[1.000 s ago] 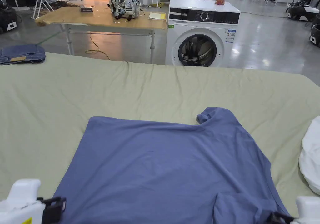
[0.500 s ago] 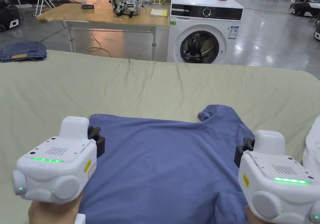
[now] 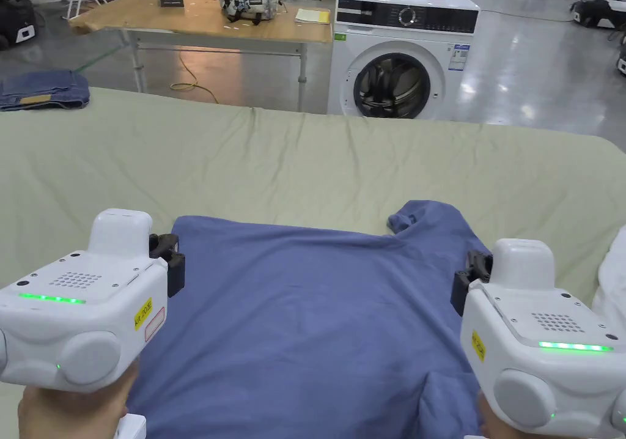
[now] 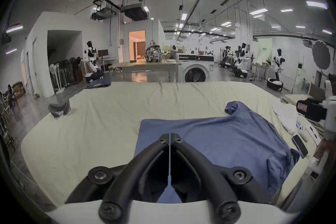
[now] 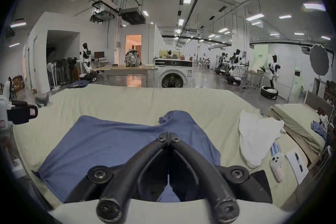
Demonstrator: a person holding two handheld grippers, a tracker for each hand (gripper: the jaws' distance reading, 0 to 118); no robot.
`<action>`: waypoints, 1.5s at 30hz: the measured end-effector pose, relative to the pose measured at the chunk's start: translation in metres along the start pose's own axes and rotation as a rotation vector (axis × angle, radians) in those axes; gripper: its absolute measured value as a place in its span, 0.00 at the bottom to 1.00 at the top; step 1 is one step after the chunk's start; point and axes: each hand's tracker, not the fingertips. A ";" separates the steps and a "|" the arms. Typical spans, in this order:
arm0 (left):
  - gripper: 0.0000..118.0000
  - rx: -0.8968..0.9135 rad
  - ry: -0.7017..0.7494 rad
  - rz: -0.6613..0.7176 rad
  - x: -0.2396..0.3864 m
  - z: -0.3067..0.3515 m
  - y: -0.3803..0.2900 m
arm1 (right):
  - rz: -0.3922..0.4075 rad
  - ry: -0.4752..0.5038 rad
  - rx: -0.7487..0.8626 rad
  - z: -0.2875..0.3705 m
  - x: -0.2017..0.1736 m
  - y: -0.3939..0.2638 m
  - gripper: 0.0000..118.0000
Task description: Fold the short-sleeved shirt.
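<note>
Shirt (image 3: 318,312), blue, lies flat on the green bedsheet (image 3: 305,159), its long axis running left to right, curled sleeve at the far right. Left gripper (image 4: 170,138) hangs over the left edge, right gripper (image 5: 168,138) over the right shoulder side, both with jaws clenched on nothing, equally near. Half a second back the left gripper sat closer in; it's slid outward.

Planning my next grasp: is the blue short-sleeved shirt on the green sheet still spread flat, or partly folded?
Partly folded. The blue short-sleeved shirt has a straight far edge, one sleeve sticking out beyond it, and another layer lying on top at the near right.
</note>
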 end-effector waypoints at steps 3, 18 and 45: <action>0.00 -0.114 -0.009 -0.024 -0.018 0.007 -0.009 | 0.026 0.007 -0.015 0.000 -0.003 -0.005 0.00; 0.56 -0.633 0.001 0.212 -0.112 0.010 -0.116 | 0.057 0.026 -0.137 -0.015 -0.004 -0.035 0.00; 0.01 -0.666 0.060 0.123 -0.070 0.007 -0.133 | 0.057 -0.014 -0.674 -0.020 0.102 -0.096 0.42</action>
